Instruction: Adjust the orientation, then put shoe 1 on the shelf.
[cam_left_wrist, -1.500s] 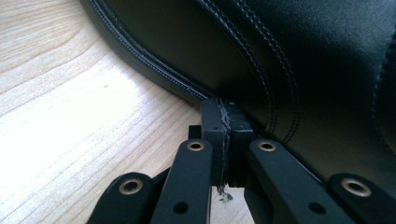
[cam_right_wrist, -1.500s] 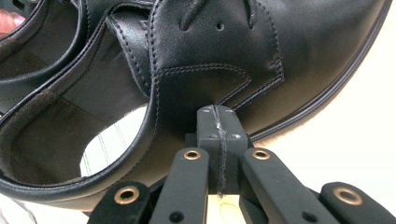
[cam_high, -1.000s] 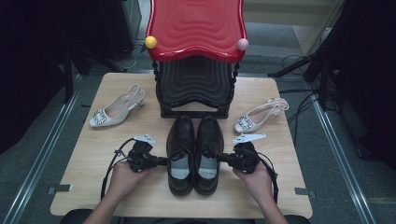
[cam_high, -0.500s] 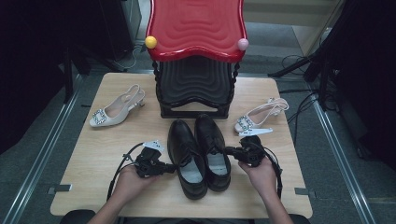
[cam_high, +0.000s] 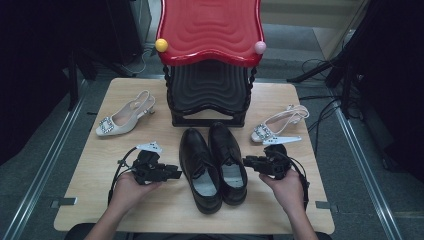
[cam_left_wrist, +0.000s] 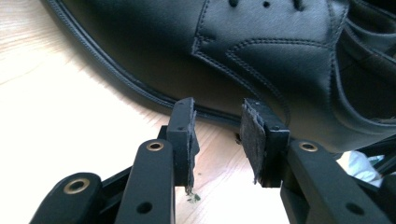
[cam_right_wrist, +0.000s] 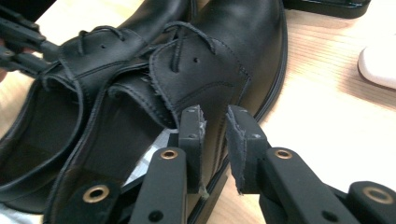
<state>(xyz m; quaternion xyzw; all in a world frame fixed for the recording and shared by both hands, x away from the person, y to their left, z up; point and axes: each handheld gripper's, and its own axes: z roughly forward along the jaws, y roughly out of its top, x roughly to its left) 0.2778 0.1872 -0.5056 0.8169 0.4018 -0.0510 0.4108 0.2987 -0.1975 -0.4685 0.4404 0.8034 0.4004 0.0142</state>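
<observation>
2 black dress shoes sit together mid-table, toes toward the black stand w/ red top; vs 1 s ago the pair has slid slightly right and twisted, heels now angled near-right. Left gripper has backed off the left shoe, jaws parted, nothing btwn them. Right gripper sits at the right shoe's side, jaws slightly apart, not pinching. Looks like a nudge just ended; 2 pale heels untouched at far left & right

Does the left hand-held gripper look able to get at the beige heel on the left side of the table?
Probably yes: the left hand-held gripper is open, and bare table lies between it and the beige heel.
</observation>
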